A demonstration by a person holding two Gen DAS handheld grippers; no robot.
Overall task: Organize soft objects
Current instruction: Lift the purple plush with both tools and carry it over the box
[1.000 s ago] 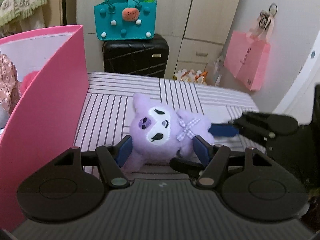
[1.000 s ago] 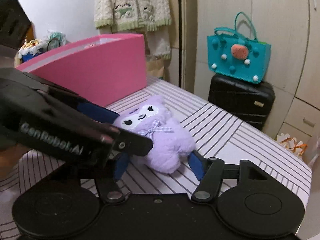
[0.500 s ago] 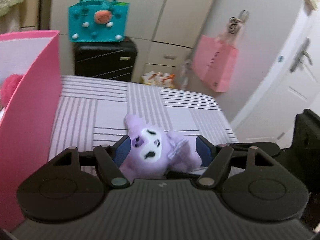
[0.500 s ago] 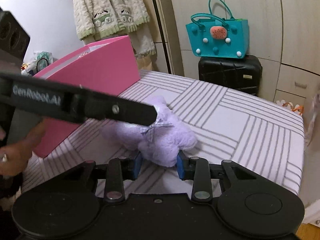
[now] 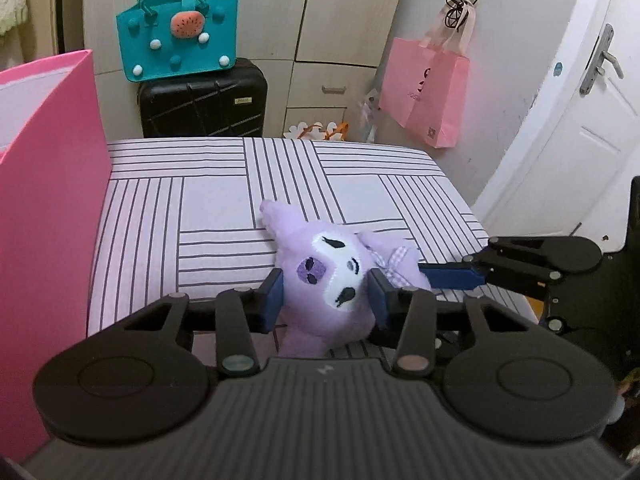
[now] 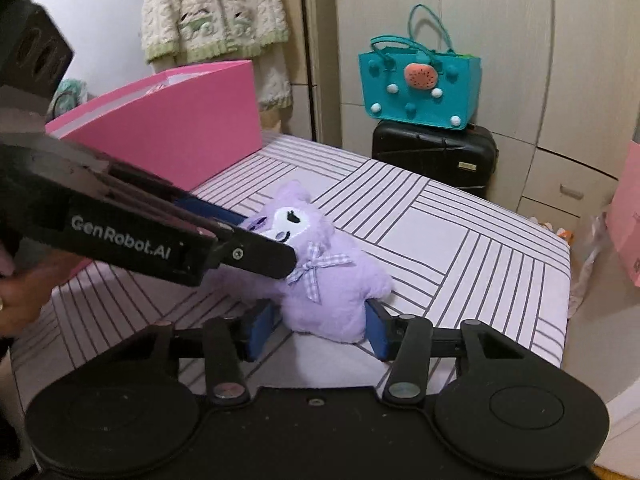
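Clearly, the purple plush doll (image 5: 326, 280) is clamped at its head between the left gripper (image 5: 325, 294) pads. Its lower body is bracketed by the right gripper (image 6: 320, 330), whose pads touch it, though a firm clamp cannot be confirmed. If the grippers are pulled apart, the gingham bow (image 6: 316, 268) between them could be strained, or the soft fur could slip free.

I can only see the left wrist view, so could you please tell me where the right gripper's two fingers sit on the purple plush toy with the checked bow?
Observer: In the right wrist view, the right gripper straddles the lower body of the purple plush toy with the checked bow, one blue pad on each side. I cannot tell whether they press.
Operator: Thank you. What shows around my left gripper from that side?
Observer: A person's bare hand shows at the picture's left edge, under the left gripper, whose finger reads GenRobot.AI.
Operator: And what is behind the tall pink box?
Observer: A cream knitted cardigan hangs on the wall behind the tall pink box.
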